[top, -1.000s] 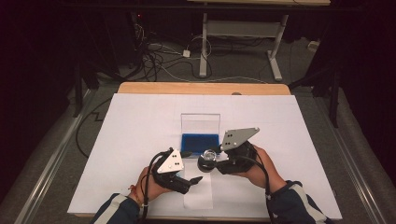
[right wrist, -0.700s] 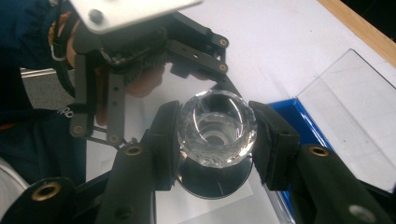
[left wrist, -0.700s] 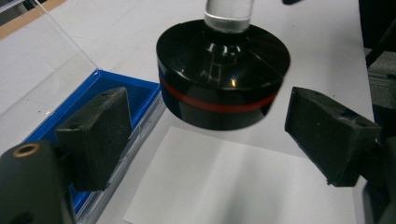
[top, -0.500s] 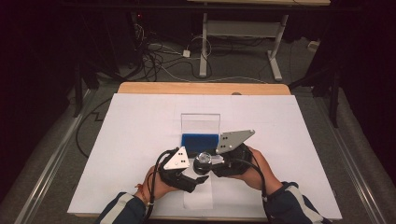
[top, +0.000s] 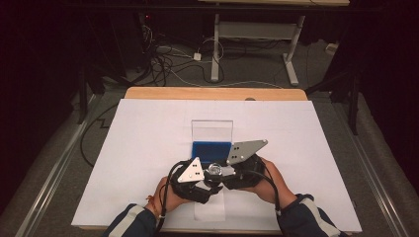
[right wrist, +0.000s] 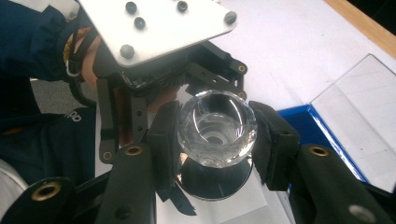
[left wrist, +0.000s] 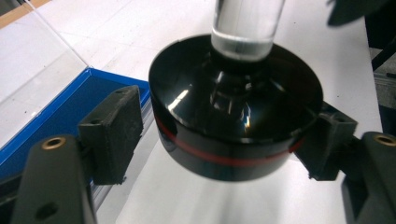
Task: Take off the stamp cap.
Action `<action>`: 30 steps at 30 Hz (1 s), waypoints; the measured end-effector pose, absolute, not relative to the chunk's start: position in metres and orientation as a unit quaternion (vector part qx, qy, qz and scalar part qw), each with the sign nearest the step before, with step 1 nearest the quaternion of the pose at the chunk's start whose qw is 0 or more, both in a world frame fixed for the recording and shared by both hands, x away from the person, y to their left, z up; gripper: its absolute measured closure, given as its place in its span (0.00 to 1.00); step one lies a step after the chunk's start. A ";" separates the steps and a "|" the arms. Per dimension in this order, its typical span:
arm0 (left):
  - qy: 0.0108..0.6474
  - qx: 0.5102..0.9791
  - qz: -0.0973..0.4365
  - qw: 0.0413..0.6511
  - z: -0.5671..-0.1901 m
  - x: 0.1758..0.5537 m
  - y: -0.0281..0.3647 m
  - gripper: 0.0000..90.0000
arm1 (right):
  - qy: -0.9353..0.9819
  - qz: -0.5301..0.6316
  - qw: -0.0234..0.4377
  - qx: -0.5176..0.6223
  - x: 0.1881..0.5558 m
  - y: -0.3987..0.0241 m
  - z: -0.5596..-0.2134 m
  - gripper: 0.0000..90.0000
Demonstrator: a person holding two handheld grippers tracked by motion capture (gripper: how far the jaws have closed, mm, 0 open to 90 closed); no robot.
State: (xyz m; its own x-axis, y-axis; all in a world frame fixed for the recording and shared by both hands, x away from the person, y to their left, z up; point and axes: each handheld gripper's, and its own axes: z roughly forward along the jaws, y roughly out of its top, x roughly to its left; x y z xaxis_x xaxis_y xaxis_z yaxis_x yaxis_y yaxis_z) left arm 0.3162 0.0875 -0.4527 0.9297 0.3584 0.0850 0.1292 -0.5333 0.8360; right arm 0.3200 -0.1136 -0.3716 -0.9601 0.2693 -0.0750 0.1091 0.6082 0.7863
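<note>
While the right gripper (right wrist: 215, 140) pinches the faceted clear crystal top (right wrist: 217, 126) between its pads, the left gripper (left wrist: 219, 135) has just been closing its jaws around the round black base with a red ring (left wrist: 236, 126), its pads at or just short of the sides. At 12 o'clock from both, just beside them, lies the open blue-lined case (top: 211, 148) with its clear upright lid (top: 212, 131) on the white sheet (top: 138, 148), crowding the far side.
</note>
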 end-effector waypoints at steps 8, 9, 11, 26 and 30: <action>0.131 0.869 0.130 0.458 -0.452 0.314 0.086 0.34 | 0.891 0.432 0.092 0.106 0.320 -0.114 -0.372 0.63; 0.130 0.870 0.131 0.458 -0.452 0.314 0.086 0.34 | 0.891 0.432 0.092 0.106 0.320 -0.114 -0.372 0.63; 0.127 0.871 0.131 0.455 -0.453 0.314 0.085 0.38 | 0.891 0.431 0.093 0.108 0.320 -0.114 -0.372 0.63; 0.125 0.876 0.153 0.441 -0.452 0.311 0.085 0.40 | 0.888 0.437 0.078 0.121 0.324 -0.119 -0.375 0.63; 0.122 0.878 0.155 0.437 -0.451 0.311 0.084 0.40 | 0.889 0.434 0.078 0.121 0.324 -0.119 -0.374 0.63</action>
State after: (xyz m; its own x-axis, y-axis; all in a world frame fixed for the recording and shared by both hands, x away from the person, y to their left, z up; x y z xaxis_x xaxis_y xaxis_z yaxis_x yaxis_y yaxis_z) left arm 0.3106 0.0842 -0.4513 0.9224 0.3492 0.1652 0.0789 -0.5889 0.8044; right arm 0.3238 -0.1189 -0.3745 -0.9586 0.2829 -0.0340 0.1471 0.5934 0.7913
